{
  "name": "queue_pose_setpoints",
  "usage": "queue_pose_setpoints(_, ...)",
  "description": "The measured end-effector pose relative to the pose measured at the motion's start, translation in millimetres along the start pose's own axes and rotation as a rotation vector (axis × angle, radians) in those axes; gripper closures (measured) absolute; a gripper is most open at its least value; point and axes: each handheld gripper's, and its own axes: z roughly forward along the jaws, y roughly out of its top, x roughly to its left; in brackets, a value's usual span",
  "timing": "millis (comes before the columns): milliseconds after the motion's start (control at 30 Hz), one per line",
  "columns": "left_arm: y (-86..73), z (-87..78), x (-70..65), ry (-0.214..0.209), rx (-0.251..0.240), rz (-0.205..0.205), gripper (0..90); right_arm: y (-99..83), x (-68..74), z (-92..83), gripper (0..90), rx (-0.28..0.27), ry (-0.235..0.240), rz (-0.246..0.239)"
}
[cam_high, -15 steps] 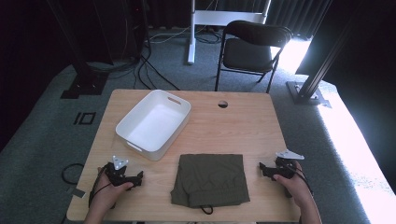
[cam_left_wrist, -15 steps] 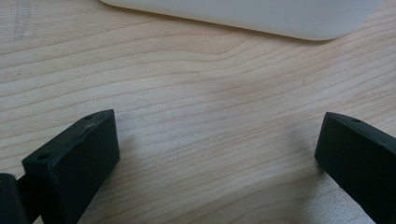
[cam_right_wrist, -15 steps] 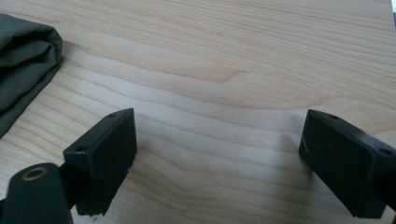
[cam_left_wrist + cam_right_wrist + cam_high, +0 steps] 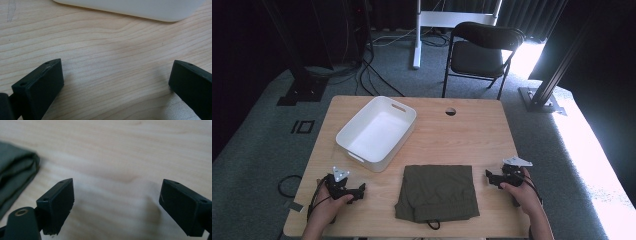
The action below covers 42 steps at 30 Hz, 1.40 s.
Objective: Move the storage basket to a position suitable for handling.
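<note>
A folded olive-green garment [image 4: 437, 192] lies at the front middle of the wooden table [image 4: 462, 135], with a dark cord sticking out at its near edge. A white plastic bin [image 4: 377, 131] stands empty at the left, behind the garment. My left gripper [image 4: 361, 190] rests low at the front left, its jaws wide apart over bare wood [image 4: 112, 75], with the bin's wall [image 4: 130, 8] ahead. My right gripper [image 4: 488, 176] sits at the front right, open with nothing between its jaws; the garment's edge [image 4: 15, 172] lies to its left.
A round cable hole [image 4: 450, 111] sits near the table's far edge. A black folding chair [image 4: 482, 50] stands behind the table, and cables run across the grey carpet [image 4: 377, 75]. Dark stands flank both sides, and bright light falls on the floor at right.
</note>
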Motion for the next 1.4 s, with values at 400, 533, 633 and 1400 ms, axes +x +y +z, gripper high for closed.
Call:
queue_pose_setpoints(400, 0.0, 0.0, 0.0, 0.0, 0.0, 0.0, 0.9, 40.1, 3.2, 14.2, 12.6, -0.059, 0.014, -0.011)
queue_pose_setpoints(533, 0.0, 0.0, 0.0, 0.0, 0.0, 0.0, 0.9, 53.0, 10.9, 24.2, 12.6, -0.063, 0.029, -0.036)
queue_pose_setpoints(633, 0.0, 0.0, 0.0, 0.0, 0.0, 0.001, 0.8, 61.8, 18.2, 30.3, 12.6, -0.066, 0.042, -0.052)
queue_pose_setpoints(1400, 4.1, -12.4, -1.9, -0.086, -0.046, 0.055, 1.0, 144.0, 89.3, 70.6, 12.6, -0.11, 0.167, -0.179)
